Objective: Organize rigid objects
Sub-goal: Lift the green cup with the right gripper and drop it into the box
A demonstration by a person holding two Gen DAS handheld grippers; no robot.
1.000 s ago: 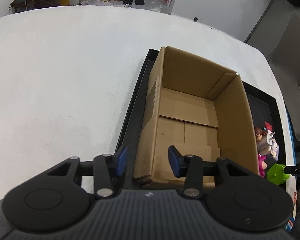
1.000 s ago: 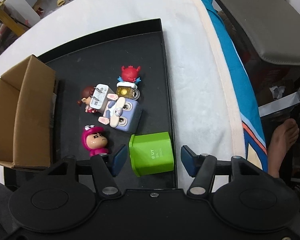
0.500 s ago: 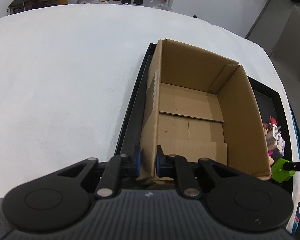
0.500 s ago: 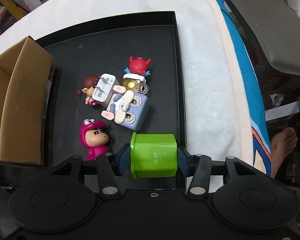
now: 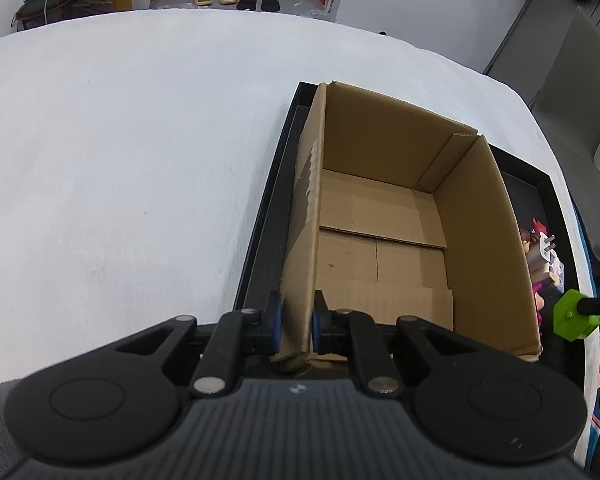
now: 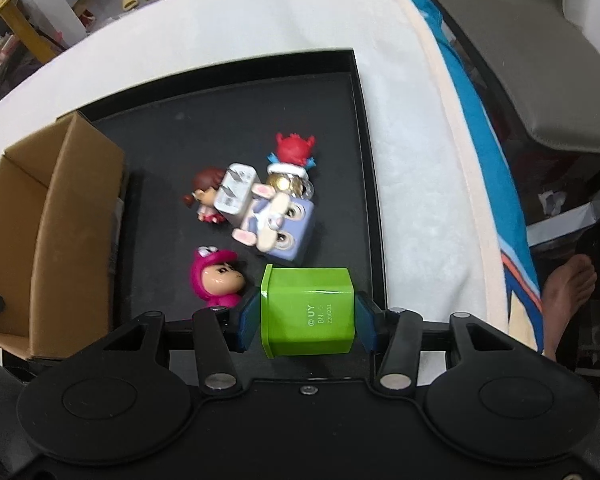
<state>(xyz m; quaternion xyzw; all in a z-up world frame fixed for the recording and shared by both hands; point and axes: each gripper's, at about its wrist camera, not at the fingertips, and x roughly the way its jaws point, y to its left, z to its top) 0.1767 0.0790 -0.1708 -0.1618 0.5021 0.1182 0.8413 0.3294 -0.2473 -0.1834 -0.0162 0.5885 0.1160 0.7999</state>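
An open, empty cardboard box [image 5: 384, 216] stands at the left end of a black tray [image 6: 236, 120]. My left gripper [image 5: 296, 322] is shut on the box's near left wall. My right gripper [image 6: 306, 314] is shut on a green block [image 6: 308, 312] and holds it above the tray's near right corner; the block also shows in the left wrist view [image 5: 574, 314]. On the tray lie a pink figurine [image 6: 218, 282], a purple cube with a rabbit [image 6: 280, 228], a white plug [image 6: 234, 194], a brown-haired figurine [image 6: 204, 196] and a red figurine [image 6: 294, 150].
The tray sits on a white table [image 5: 120, 152] near its right edge. A blue-edged cloth [image 6: 480, 128] and a grey chair [image 6: 520, 48] are to the right, with a bare foot [image 6: 568, 292] on the floor.
My left gripper closed on the box wall. My right gripper closed on the green block and lifted it off the tray.
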